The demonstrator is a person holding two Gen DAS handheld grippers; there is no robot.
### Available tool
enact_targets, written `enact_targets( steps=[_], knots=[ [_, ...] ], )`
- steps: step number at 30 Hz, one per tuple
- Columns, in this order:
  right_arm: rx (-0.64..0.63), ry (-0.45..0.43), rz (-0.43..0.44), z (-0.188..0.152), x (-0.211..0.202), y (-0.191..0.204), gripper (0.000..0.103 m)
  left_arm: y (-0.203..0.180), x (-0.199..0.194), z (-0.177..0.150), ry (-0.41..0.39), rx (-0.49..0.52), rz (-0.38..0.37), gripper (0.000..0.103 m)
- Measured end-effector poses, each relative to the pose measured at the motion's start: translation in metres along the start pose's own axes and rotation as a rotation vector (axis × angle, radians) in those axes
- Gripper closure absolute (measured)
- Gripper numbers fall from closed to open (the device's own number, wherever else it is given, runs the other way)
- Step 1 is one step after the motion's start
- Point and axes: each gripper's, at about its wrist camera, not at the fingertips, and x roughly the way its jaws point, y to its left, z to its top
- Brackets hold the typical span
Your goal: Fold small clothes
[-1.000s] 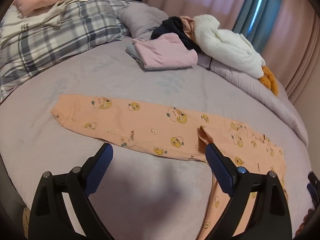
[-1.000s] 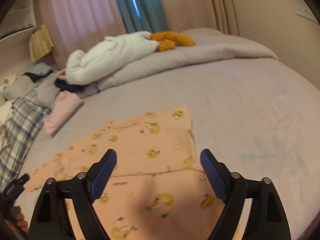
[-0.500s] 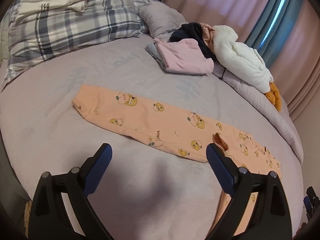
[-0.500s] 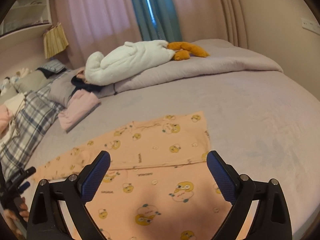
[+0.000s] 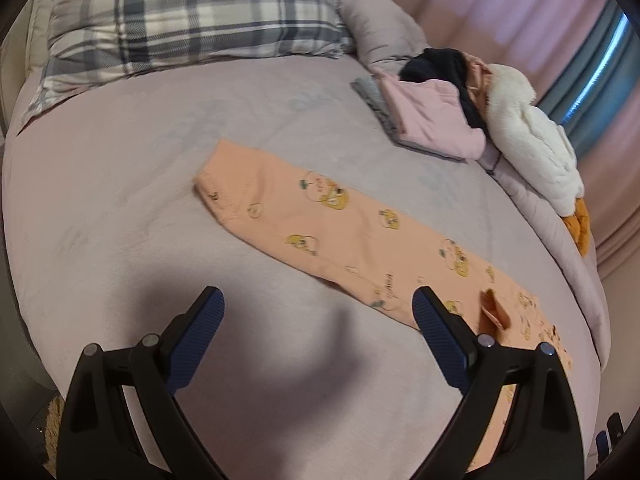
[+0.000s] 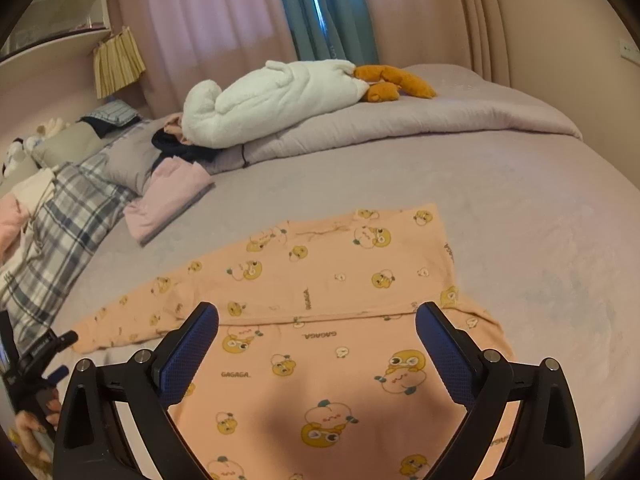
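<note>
1. We read "GAGAGA" printed several times on the peach baby garment (image 6: 340, 280), upside down in one spot and sideways in another; a fourth bit of writing near the right gripper's right finger is cut off, so we cannot make it out fully.
2. The garment is peach-orange with yellow cartoon chick and fruit figures. It lies flat on the lilac bedsheet (image 6: 540, 208), one layer folded over along a straight crease across the body.
3. In the left wrist view a long sleeve or leg (image 5: 304, 224) of it stretches diagonally across the sheet, with a small upturned flap (image 5: 493, 309) beside the right finger.
4. Our left gripper (image 5: 316, 314) has its jaws spread wide, holding nothing, above bare sheet at the garment's near edge.
5. Our right gripper (image 6: 318, 330) is likewise spread wide and empty, over the garment's body near the crease.
6. Farther off lie a folded pink garment (image 6: 168, 200), a plaid pillow (image 5: 192, 20) and a white plush duck (image 6: 276, 100).
</note>
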Motion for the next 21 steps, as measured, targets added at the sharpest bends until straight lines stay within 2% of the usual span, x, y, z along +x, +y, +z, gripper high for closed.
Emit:
enact_targets(
  steps=[9,14,21],
  knots=[
    [0.003,0.018,-0.028,-0.001,0.007,-0.002,0.005,0.015,0.017,0.011,0.022,-0.072,-0.013,0.008],
    [-0.002,0.023,-0.038,-0.001,0.010,-0.002,0.005,0.032,0.036,0.010,0.071,-0.125,0.004,0.010],
    [0.006,0.040,-0.037,0.000,0.017,-0.002,0.005,0.039,0.042,0.020,0.047,-0.164,-0.017,0.010]
  ],
)
